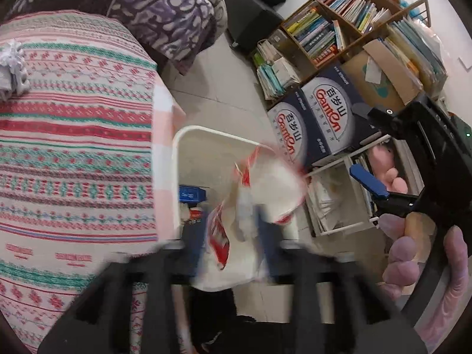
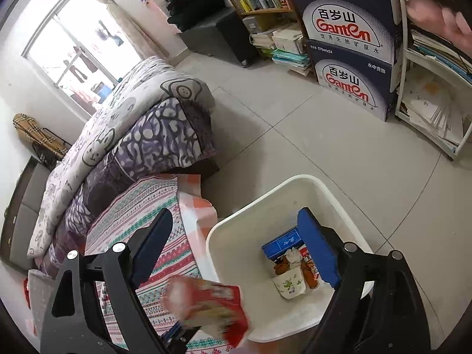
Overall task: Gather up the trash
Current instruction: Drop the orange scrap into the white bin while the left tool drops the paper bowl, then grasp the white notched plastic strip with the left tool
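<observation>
Dangling at lower centre, the wrapper (image 1: 253,206) seems light, crinkly; left gripper (image 1: 233,244) pinches its edge; right gripper (image 2: 236,253) gapes empty.

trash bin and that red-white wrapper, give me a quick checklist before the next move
1. Red-and-white wrapper held by left gripper: cannot tell, the view is motion-blurred, though the wrapper sits between its fingers.
2. Wrapper over the white bin: ok in the left wrist view, it hangs above the opening.
3. Bin has room: ok, only a blue box, a paper cup and some snack packets lie at the bottom.
4. Right gripper free: ok, jaws wide apart, nothing between them.
5. Right gripper clear of the drop path: not ok, its blue finger hangs over the bin.
6. Bin upright on the floor beside the patterned cloth: ok.
</observation>
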{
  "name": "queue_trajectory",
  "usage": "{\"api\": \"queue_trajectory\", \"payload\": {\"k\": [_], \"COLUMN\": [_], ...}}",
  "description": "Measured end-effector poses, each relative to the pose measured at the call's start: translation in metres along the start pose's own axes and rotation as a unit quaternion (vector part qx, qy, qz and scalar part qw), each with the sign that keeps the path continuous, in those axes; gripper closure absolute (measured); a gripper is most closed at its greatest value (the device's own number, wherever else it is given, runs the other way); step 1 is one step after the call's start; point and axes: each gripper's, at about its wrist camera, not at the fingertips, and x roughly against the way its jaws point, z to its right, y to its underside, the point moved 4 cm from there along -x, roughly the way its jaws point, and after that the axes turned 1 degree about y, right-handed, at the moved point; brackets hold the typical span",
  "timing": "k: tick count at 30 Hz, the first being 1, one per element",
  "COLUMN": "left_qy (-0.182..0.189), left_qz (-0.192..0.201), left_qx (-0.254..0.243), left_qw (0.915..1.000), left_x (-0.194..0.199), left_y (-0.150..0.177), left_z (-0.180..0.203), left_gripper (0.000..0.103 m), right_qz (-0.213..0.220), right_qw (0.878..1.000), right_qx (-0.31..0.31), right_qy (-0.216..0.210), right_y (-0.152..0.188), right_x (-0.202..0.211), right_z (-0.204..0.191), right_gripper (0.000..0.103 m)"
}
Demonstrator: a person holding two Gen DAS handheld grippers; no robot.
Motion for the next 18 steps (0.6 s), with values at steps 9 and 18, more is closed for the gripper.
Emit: {"api": "queue_trajectory", "payload": {"k": [9, 18], "left_qy": [-0.145, -0.338], "left_qz": [0.06, 0.033], "left_qx": [-0.007, 0.026], "left_qw": [0.9875, 0.9402], "left_x": [0.053, 0.098], "left_y": [-0.028, -0.052], "left_z": [-0.062, -0.188], "left_gripper": [0.034, 0.034], "right_qz": [-0.028, -0.082], "right_qw": [0.999, 0.994], "right_qx": [0.031, 0.071], "right_qy": [-0.007, -0.028], "right_y": [0.02, 0.047], "right_x": [-0.014, -0.035], "right_z": [-0.027, -0.064], "right_gripper": [0.017, 0.014]}}
